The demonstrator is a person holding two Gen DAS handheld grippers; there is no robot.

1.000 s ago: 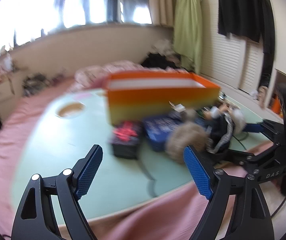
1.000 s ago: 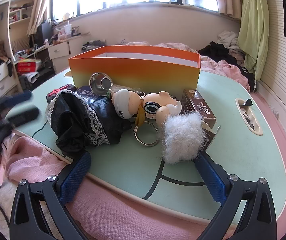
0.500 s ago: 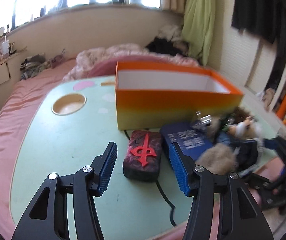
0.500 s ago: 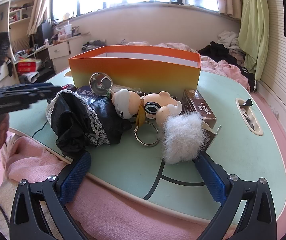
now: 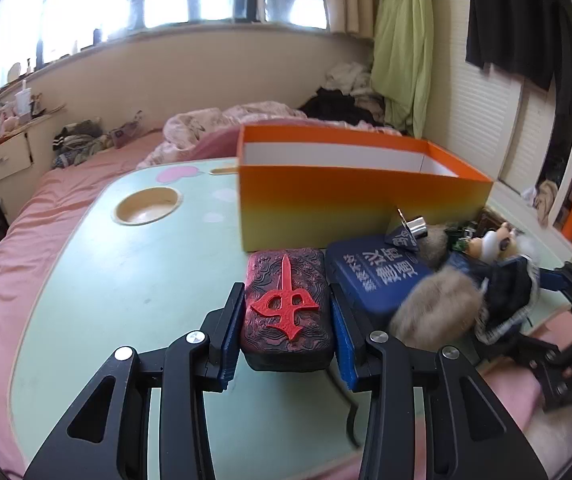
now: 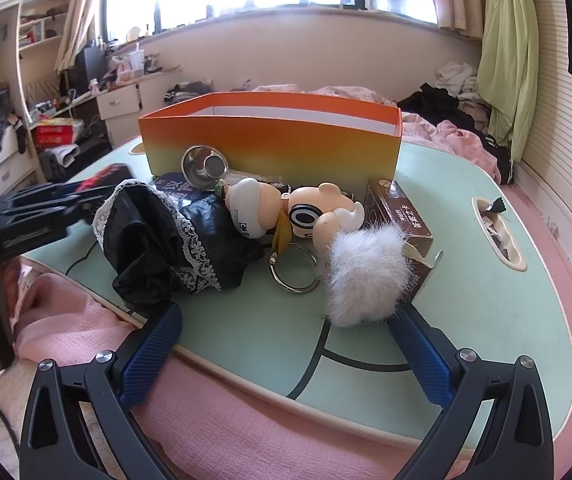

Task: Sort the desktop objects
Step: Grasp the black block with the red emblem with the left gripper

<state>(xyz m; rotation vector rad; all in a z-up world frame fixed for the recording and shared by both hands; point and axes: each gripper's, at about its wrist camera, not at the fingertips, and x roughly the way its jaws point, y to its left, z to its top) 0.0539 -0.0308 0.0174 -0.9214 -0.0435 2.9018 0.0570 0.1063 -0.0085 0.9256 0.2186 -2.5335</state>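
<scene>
The left gripper [image 5: 286, 344] is closing narrowly around the red-and-black case [image 5: 286, 304], its blue ribbed pads [image 5: 232, 330] flanking both long sides; whether they already press on it cannot be told. The case is a rounded block with an embossed wavy texture and a raised red sword-like emblem, and lies on the mint-green table [image 5: 118, 288] just in front of the orange box [image 5: 350, 196]. Right of the case lies a blue zip case [image 5: 370, 280] bearing white Chinese characters. The right gripper [image 6: 286, 352] stands wide apart and empty at the table's near edge, its right pad touching the white fur pompom [image 6: 366, 272].
</scene>
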